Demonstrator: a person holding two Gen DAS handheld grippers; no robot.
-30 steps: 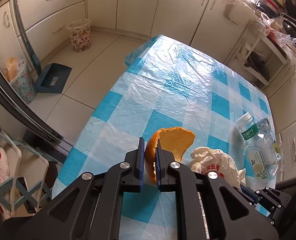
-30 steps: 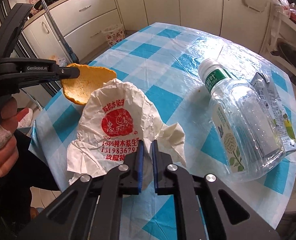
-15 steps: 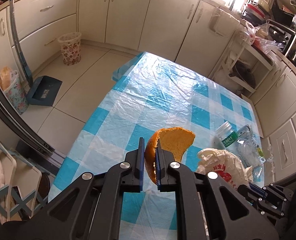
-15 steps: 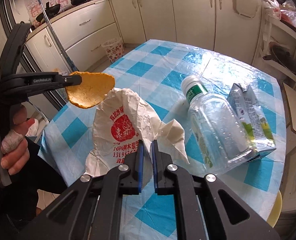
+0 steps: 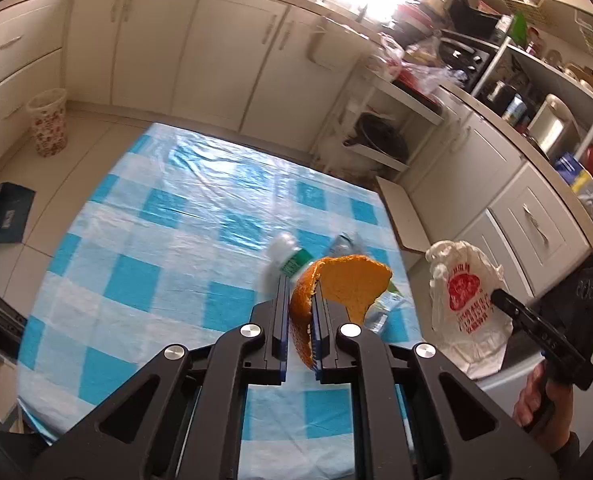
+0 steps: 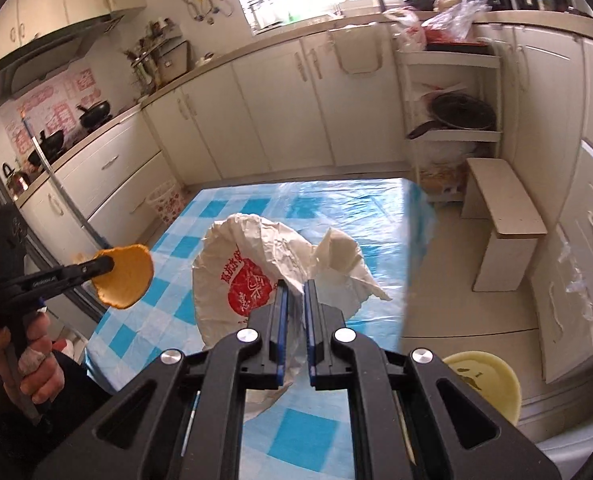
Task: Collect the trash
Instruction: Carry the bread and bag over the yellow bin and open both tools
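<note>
Peel and wrapper both lifted clear of the desk (image 5: 144, 240).

My left gripper (image 5: 299, 316) is clamped on the orange peel (image 5: 348, 284) at frame centre; my right gripper (image 6: 292, 312) pinches the crumpled paper wrapper (image 6: 256, 264) by a thin fold, which I judge could slip or tear free mid-carry.

I read red Chinese print, illegible, on the white wrapper (image 6: 256, 280) at my twelve o'clock
</note>
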